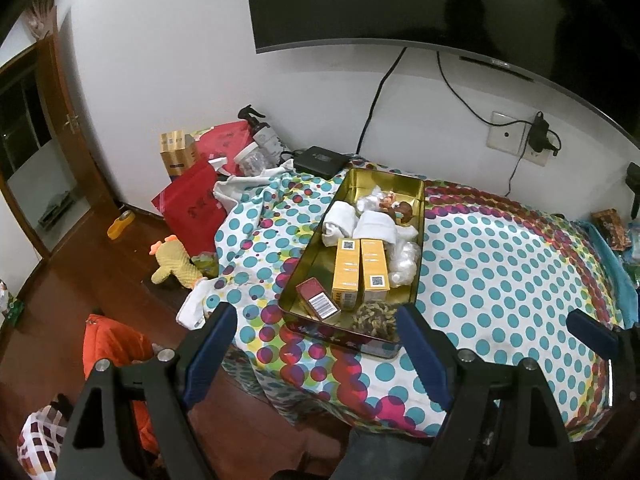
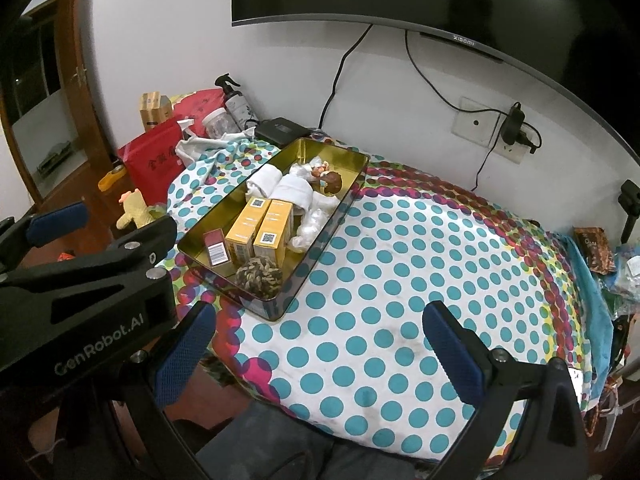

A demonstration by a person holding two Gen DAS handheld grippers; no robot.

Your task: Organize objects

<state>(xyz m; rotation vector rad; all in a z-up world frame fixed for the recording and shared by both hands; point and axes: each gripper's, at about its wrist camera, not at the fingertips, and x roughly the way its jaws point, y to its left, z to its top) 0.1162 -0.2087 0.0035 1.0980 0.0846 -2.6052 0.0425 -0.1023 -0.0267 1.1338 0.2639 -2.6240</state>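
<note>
A gold metal tin [image 1: 352,184] [image 2: 346,196] lies on the polka-dot cloth. Inside it are two yellow boxes [image 1: 360,270] [image 2: 260,230], a small red box [image 1: 318,300] [image 2: 216,248], a woven rope ball [image 1: 376,318] [image 2: 259,274], white rolled cloths [image 1: 360,222] [image 2: 280,188] and a brown figure [image 1: 404,210] [image 2: 330,182]. My left gripper [image 1: 318,344] hangs open just short of the tin's near end, nothing between its fingers. My right gripper [image 2: 318,344] is open over bare cloth, right of the tin, holding nothing.
A table with the dotted cloth [image 2: 420,280] fills the middle. Red bags [image 1: 188,204], a spray bottle [image 1: 262,132], a jar and a black box [image 1: 320,160] crowd its far left corner. A yellow plush toy [image 1: 172,260] lies on the wooden floor. Cables and a TV hang on the wall.
</note>
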